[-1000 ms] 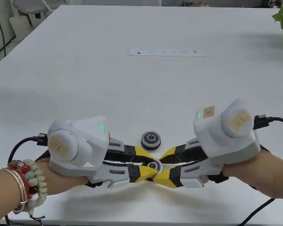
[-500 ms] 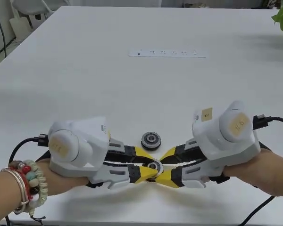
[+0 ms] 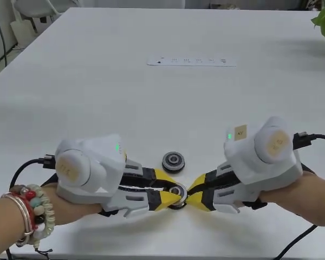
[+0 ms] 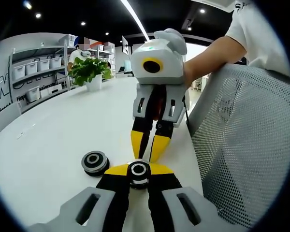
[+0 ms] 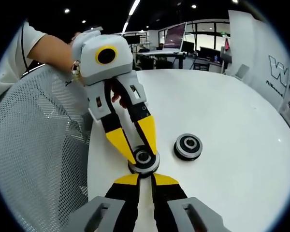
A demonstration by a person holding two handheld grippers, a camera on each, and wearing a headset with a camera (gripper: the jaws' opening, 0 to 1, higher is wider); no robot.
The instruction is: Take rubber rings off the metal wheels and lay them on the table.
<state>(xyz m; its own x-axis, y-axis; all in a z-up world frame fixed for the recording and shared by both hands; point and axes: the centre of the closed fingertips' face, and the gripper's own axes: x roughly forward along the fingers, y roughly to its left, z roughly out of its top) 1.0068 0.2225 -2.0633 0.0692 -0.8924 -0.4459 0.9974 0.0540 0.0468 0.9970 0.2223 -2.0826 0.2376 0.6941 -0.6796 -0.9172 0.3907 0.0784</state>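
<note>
Since a second ago the right gripper [image 3: 192, 193] has drawn back a little, its tips no longer overlapping the wheel [image 3: 176, 190]. That wheel sits low over the table [image 3: 151, 97], clamped between the yellow tips of the left gripper [image 4: 138, 168]. The right gripper's jaws are almost together, tips against the wheel's rim; whether they pinch anything I cannot tell. A second wheel [image 3: 173, 161] lies just beyond on the table.

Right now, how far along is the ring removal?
Done: no loose ring lies on the table. In hand: the left gripper clamps one wheel; the right gripper tips meet its edge. Left: finishing this one, then the second wheel, seemingly untouched.
</note>
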